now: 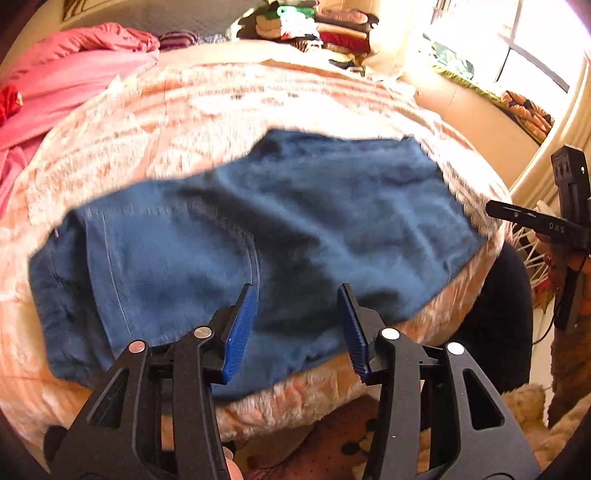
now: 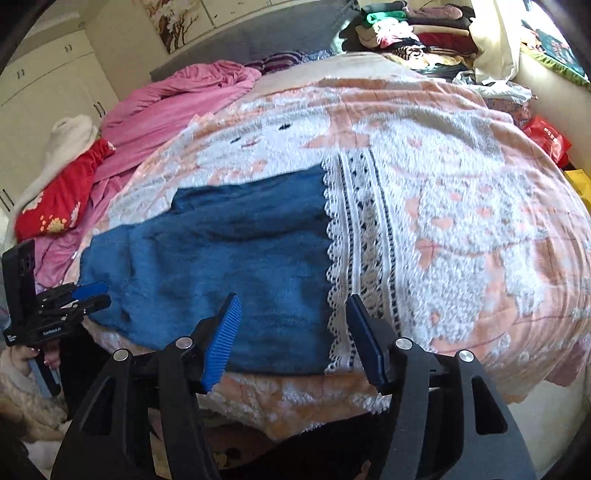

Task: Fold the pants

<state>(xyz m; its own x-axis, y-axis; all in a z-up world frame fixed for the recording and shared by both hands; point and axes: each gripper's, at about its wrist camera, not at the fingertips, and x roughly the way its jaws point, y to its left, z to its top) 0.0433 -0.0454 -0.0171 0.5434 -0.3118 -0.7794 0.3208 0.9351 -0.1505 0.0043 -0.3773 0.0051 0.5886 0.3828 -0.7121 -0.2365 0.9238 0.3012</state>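
Bed point(image 2: 461, 229) w/ peach-white fleece blanket, near edge just below both grippers. Left gripper point(image 1: 297, 325) & right gripper point(image 2: 293, 334): fingers apart, nothing between. Blue pants point(image 1: 240, 251) lie flat by the near edge, long axis running along it; right end meets a lace strip point(image 2: 354, 258). Right-wrist view shows bare blanket right of pants. Beyond: pink bedding point(image 2: 177, 99), clothes stack point(image 2: 410, 29).

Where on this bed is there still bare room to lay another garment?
Free: the patterned blanket right of the blue pants, up to the bed's edge. Crowded: the pink bedding on the left and the stacked clothes at the far end.
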